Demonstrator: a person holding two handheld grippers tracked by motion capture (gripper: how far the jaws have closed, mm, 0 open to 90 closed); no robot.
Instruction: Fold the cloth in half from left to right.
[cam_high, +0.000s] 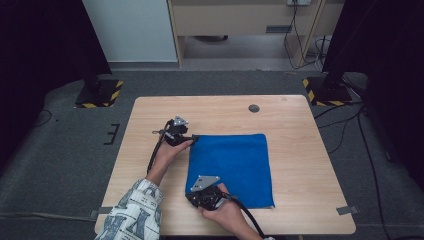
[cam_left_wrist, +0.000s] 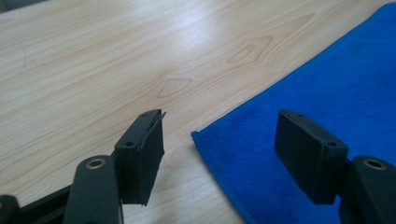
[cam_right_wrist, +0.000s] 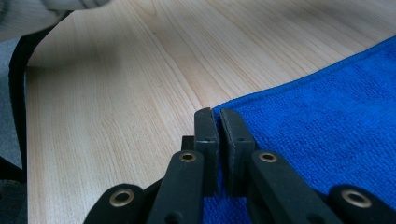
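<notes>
A blue cloth (cam_high: 235, 165) lies flat on the wooden table (cam_high: 300, 120). My left gripper (cam_high: 194, 137) sits at the cloth's far left corner. In the left gripper view its jaws (cam_left_wrist: 222, 121) stand open, with the corner of the cloth (cam_left_wrist: 327, 84) lying on the table between them and untouched by the pads. My right gripper (cam_high: 192, 197) is at the cloth's near left corner. In the right gripper view its jaws (cam_right_wrist: 216, 114) are shut together on the edge of the cloth (cam_right_wrist: 327, 116) at that corner.
A small round grey cap (cam_high: 254, 108) sits in the table top near the far edge. Striped stand bases (cam_high: 100, 92) (cam_high: 325, 90) rest on the floor beyond the far corners. Cables trail on the floor to the right. A patterned sleeve (cam_high: 135, 210) covers the left forearm.
</notes>
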